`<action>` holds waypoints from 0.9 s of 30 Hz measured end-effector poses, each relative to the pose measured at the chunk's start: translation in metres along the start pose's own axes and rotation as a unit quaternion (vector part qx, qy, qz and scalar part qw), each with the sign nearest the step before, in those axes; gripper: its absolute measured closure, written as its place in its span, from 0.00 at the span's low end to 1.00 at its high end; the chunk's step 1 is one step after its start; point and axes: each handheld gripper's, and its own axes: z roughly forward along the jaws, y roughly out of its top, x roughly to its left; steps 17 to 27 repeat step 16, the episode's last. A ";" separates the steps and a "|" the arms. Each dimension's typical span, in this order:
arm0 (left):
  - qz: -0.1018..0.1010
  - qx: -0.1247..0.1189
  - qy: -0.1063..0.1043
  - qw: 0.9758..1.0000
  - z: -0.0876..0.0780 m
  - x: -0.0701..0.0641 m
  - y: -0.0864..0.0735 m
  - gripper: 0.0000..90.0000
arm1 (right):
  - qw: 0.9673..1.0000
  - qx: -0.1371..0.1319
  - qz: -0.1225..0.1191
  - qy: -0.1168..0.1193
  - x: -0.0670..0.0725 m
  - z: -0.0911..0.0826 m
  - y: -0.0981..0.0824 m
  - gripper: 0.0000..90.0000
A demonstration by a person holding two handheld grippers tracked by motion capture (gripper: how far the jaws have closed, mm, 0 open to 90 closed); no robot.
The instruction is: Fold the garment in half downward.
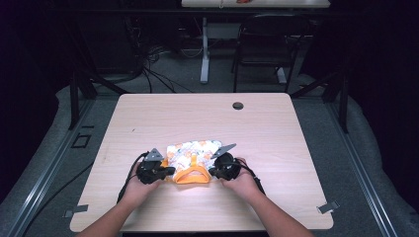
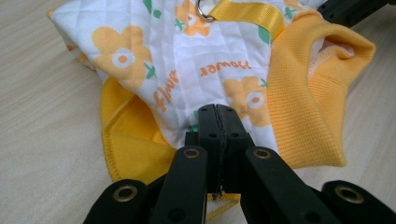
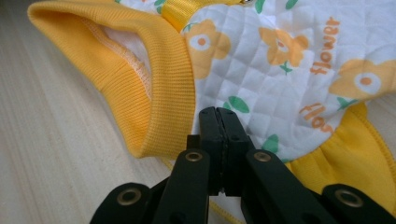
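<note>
While the quilted flower garment (image 1: 192, 157) lies flat on the table (image 1: 276, 148), we pinch it between both tongs: left tongs (image 2: 218, 122) clamped on its near edge, right tongs (image 3: 219, 122) likewise, the yellow ribbed collar (image 1: 190, 176) lying between them.

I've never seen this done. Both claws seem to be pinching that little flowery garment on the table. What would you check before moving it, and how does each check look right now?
1. Left gripper shut on the garment: ok, jaws together with white quilted fabric at their tips.
2. Right gripper shut on the garment: ok, same.
3. How many layers each pinch holds: cannot tell.
4. Grips on opposite sides: ok, one either side of the yellow ribbed collar.
5. Garment lying flat: not ok, bunched, collar gaping.
6. Bare table ahead: ok.
</note>
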 end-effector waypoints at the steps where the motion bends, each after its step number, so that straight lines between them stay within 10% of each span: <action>1: -0.005 -0.001 0.000 1.000 0.001 0.001 0.000 0.99 | 1.000 0.001 0.001 -0.002 -0.001 0.000 0.000 1.00; 27: 0.002 -0.018 0.005 1.000 -0.024 -0.003 0.003 0.87 | 0.999 -0.041 -0.019 -0.015 0.008 -0.026 0.004 0.91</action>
